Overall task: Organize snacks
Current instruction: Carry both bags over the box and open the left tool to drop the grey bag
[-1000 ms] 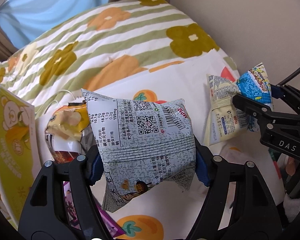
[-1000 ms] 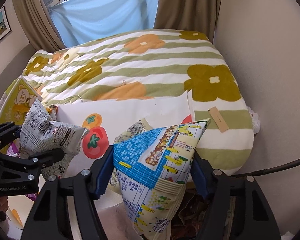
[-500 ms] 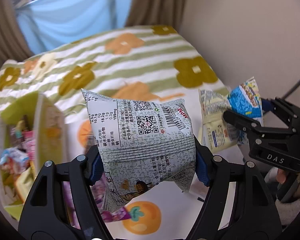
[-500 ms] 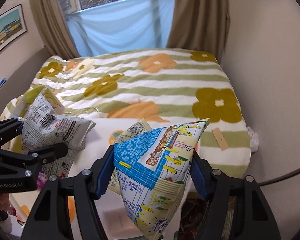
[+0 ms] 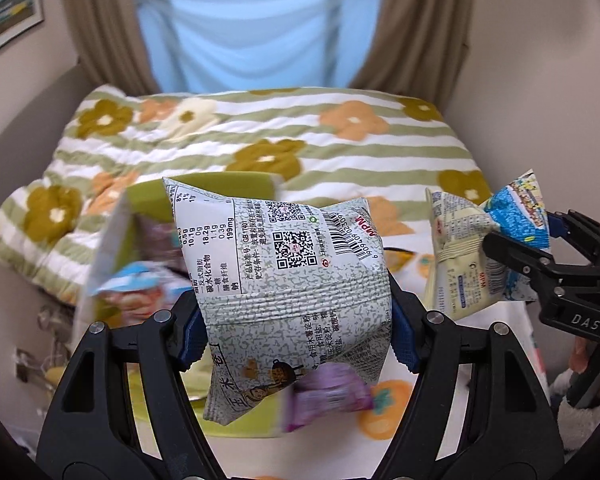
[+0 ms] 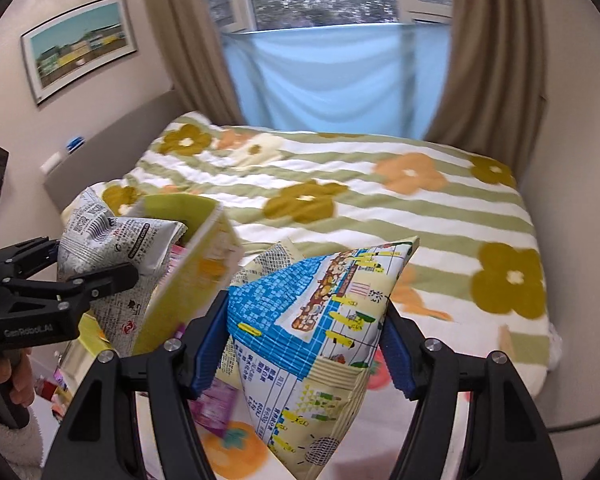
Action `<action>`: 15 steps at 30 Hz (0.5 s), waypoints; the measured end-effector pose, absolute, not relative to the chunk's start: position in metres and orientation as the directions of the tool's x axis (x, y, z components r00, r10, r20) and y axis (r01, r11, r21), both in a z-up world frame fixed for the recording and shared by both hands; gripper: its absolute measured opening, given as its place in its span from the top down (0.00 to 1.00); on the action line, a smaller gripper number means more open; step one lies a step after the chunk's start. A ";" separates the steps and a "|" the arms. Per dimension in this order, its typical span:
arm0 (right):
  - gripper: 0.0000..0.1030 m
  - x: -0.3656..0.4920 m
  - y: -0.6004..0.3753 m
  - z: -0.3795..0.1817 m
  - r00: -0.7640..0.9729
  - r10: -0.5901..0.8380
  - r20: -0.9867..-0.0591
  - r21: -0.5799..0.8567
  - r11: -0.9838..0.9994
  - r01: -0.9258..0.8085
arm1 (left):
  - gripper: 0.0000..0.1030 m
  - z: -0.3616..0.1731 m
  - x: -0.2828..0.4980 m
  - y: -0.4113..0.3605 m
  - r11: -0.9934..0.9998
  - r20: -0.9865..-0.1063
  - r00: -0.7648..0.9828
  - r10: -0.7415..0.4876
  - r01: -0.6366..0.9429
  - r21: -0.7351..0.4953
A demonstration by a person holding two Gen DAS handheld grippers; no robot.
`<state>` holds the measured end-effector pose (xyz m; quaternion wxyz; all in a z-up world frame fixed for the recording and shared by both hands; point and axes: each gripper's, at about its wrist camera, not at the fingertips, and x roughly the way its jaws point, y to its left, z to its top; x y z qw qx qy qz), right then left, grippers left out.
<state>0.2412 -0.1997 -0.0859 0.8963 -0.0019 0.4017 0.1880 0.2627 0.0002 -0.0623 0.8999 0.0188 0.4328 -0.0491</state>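
My left gripper (image 5: pixel 294 332) is shut on a grey-white snack bag (image 5: pixel 288 276) printed with a barcode and a QR code, held up in the air. My right gripper (image 6: pixel 304 354) is shut on a blue and cream snack bag (image 6: pixel 320 320). In the left wrist view that bag (image 5: pixel 484 248) and the right gripper (image 5: pixel 540 248) hang at the right. In the right wrist view the left gripper (image 6: pixel 80 276) with the grey bag (image 6: pixel 112 248) is at the left, over a yellow-green box (image 6: pixel 188 264). The box (image 5: pixel 132 248) holds several snacks.
A bed with a striped flower quilt (image 5: pixel 340 140) fills the background, with curtains and a blue cloth (image 6: pixel 332 80) at the window. A purple snack packet (image 5: pixel 328 400) lies on a white cloth with orange fruit prints (image 6: pixel 236 448). A hand (image 6: pixel 8 380) grips the left handle.
Both grippers have risen with their bags and tilted up, so the window and far wall now show. The yellow-green box has come from the left edge to behind the grey bag.
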 end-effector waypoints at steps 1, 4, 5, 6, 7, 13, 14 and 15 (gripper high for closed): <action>0.38 0.243 -0.192 -0.085 0.605 0.339 -0.720 0.145 0.927 -0.346 | 0.32 -0.062 0.263 0.013 0.995 -0.782 0.619 -0.068 0.098 -0.009; 0.38 0.250 -0.151 -0.082 0.599 0.350 -0.720 0.143 0.920 -0.366 | 0.32 -0.068 0.264 0.056 0.997 -0.796 0.603 -0.049 0.080 -0.002; 0.38 0.252 -0.141 -0.081 0.598 0.354 -0.719 0.148 0.919 -0.366 | 0.32 -0.071 0.266 0.070 0.997 -0.803 0.594 -0.046 0.076 -0.001; 0.38 0.255 -0.133 -0.081 0.598 0.357 -0.718 0.152 0.918 -0.366 | 0.32 -0.075 0.266 0.082 0.997 -0.809 0.587 -0.043 0.072 -0.001; 0.38 0.257 -0.122 -0.081 0.596 0.358 -0.718 0.156 0.918 -0.364 | 0.32 -0.080 0.269 0.092 0.998 -0.815 0.578 -0.041 0.067 -0.002; 0.38 0.270 -0.065 -0.086 0.582 0.352 -0.733 0.158 0.920 -0.358 | 0.32 -0.120 0.276 0.147 0.996 -0.861 0.506 -0.055 0.089 -0.011; 0.38 0.272 -0.054 -0.088 0.578 0.348 -0.738 0.156 0.921 -0.356 | 0.31 -0.127 0.277 0.152 0.995 -0.867 0.495 -0.058 0.098 -0.010; 0.38 0.274 -0.050 -0.089 0.577 0.346 -0.740 0.155 0.922 -0.354 | 0.28 -0.133 0.279 0.157 0.994 -0.873 0.483 -0.065 0.109 -0.014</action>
